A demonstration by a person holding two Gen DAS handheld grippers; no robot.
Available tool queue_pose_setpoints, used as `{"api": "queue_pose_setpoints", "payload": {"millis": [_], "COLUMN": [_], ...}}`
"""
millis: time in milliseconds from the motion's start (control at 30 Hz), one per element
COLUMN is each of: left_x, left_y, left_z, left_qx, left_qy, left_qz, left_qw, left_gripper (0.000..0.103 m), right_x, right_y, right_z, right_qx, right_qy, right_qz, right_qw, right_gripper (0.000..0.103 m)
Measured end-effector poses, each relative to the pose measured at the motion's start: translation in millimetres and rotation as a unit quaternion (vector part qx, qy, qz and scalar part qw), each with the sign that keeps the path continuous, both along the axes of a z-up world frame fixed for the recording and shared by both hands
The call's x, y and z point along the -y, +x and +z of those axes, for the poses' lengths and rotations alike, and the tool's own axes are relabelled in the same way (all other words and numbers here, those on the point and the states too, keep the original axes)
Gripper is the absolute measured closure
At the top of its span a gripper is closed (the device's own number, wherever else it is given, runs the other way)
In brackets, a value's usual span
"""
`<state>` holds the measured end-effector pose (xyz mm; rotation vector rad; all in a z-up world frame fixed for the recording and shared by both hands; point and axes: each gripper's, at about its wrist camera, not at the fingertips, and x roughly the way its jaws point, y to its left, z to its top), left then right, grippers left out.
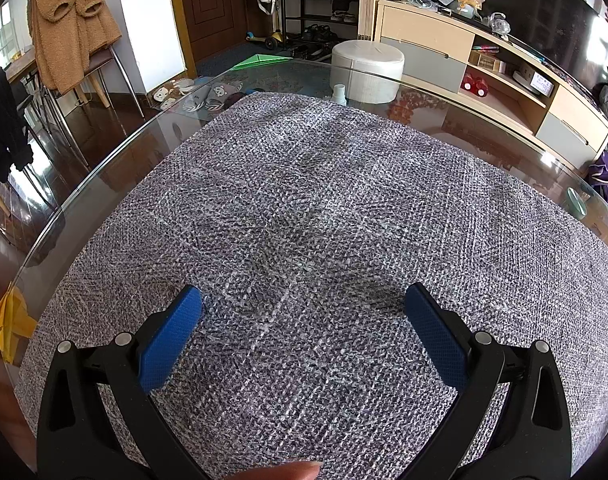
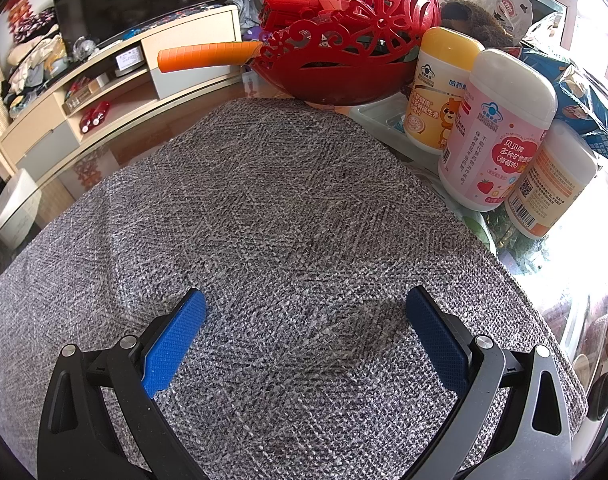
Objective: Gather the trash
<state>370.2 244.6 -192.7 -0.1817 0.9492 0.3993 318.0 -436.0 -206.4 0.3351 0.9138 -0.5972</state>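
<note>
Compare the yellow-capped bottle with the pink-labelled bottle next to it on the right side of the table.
The yellow-capped bottle has a yellow lid and an orange label with a cartoon bear; the pink-labelled bottle has a white lid and a pink label with a strawberry. The yellow-capped bottle stands farther back, by the red basket; the pink-labelled one stands nearer the camera and partly overlaps it. Both are upright, closed and plastic, and stand off the grey cloth.

A grey woven cloth [image 2: 263, 208] covers the middle of the round glass table [image 1: 115, 148], with a red openwork plastic basket [image 2: 344, 56] at its far edge and three white plastic bottles [image 2: 500, 128] along its right edge.
</note>
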Motion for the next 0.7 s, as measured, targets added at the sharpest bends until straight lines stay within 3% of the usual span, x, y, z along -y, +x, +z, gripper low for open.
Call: {"api": "queue_pose_setpoints", "payload": {"millis": [700], "left_x": [-0.1], "left_y": [2.7], "left_z": [0.1], "left_qx": [-0.001], "left_qy": [0.001], "left_qz": [0.0], "left_qw": [1.0], "left_gripper": [0.007], "right_x": [0.9], "right_y": [0.6], "right_z": [-0.1], "right_qx": [0.0], "right_qy": [0.0], "right_qz": [0.0], "right_qw": [1.0], "right_gripper": [0.002]}}
